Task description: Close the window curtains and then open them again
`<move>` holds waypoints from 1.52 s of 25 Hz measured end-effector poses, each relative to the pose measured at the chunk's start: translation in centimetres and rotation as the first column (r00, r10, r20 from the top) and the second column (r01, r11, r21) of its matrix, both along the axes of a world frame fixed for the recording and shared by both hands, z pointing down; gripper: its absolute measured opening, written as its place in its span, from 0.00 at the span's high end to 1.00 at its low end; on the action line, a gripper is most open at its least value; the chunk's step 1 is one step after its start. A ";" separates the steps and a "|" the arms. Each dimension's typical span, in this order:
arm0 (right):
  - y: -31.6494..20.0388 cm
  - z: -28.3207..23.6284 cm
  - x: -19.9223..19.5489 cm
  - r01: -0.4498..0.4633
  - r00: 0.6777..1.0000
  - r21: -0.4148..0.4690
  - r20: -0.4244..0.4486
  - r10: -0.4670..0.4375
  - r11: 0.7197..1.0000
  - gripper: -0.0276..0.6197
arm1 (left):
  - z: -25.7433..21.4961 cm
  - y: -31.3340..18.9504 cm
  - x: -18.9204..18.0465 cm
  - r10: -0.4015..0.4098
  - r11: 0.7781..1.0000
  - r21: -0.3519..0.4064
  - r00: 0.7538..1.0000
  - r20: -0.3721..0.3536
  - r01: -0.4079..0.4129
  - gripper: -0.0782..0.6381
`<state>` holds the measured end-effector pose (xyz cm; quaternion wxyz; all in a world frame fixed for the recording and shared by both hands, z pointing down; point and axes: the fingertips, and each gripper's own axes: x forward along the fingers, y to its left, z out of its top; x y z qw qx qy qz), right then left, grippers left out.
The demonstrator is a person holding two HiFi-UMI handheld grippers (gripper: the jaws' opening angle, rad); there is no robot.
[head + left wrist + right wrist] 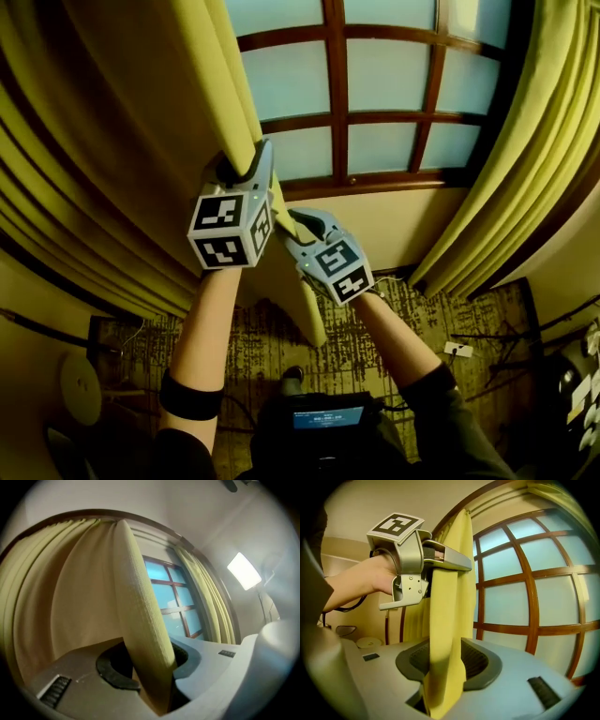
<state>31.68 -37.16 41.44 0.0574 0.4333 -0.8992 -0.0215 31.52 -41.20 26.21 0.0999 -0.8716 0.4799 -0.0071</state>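
Nearest in the head view, a dark device with a lit screen (328, 417) is seen at the person's chest. A patterned carpet (272, 342) is seen below. Both forearms are raised toward the window, and a dark band (190, 396) is worn on the left one.

The left gripper (248, 157) is held at the free edge of the left curtain (112, 141). The right gripper (298, 223) is held just beside and below it on the same edge.

In the left gripper view the yellow fold (140, 616) passes between the jaws of the left gripper (145, 660). The jaws are parted and a gap is visible at the left pad, so no clamping is seen.

In the right gripper view the fold (450, 602) hangs between the spread jaws of the right gripper (447, 660). Pad ribs are exposed on both sides, so the fabric is not pinched.

The left curtain is gathered at the left of the window (375, 84). Behind it, the wooden-barred panes are uncovered. The right curtain (525, 159) is bunched at the far side. A bright lamp (243, 570) is seen on the right in the left gripper view.
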 end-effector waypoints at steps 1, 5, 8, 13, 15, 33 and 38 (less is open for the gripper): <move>0.5 0.2 -0.3 0.019 1.000 -0.004 0.005 -0.019 1.000 0.66 | 0.5 0.6 -0.6 -0.011 1.000 -0.002 1.000 0.000 0.011 0.67; 2.5 1.3 -0.8 0.073 0.997 -0.016 0.000 -0.073 0.997 0.64 | 4.1 3.0 -3.0 -0.054 0.998 -0.040 0.999 -0.001 0.054 0.62; 3.9 3.1 0.2 0.084 0.996 -0.045 -0.003 -0.084 0.995 0.63 | 8.3 4.9 -4.3 -0.078 0.991 -0.107 0.996 0.033 0.081 0.59; 5.4 7.1 6.0 -0.002 1.000 -0.134 0.023 0.005 0.991 0.64 | 16.1 7.5 -6.4 -0.111 0.963 -0.239 0.991 0.078 0.127 0.58; 5.9 9.1 9.4 -0.067 0.997 -0.180 0.026 0.073 0.981 0.64 | 18.8 8.6 -6.9 -0.123 0.948 -0.286 0.989 0.086 0.143 0.58; 17.7 20.1 20.6 -0.439 0.876 -0.436 -0.013 0.482 0.786 0.94 | 31.4 16.6 -10.0 -0.044 0.853 -0.514 0.993 0.106 0.093 0.90; 19.4 21.1 16.4 -0.457 0.861 -0.460 -0.014 0.509 0.761 0.94 | 33.0 17.7 -14.4 -0.020 0.838 -0.540 0.994 0.111 0.077 0.90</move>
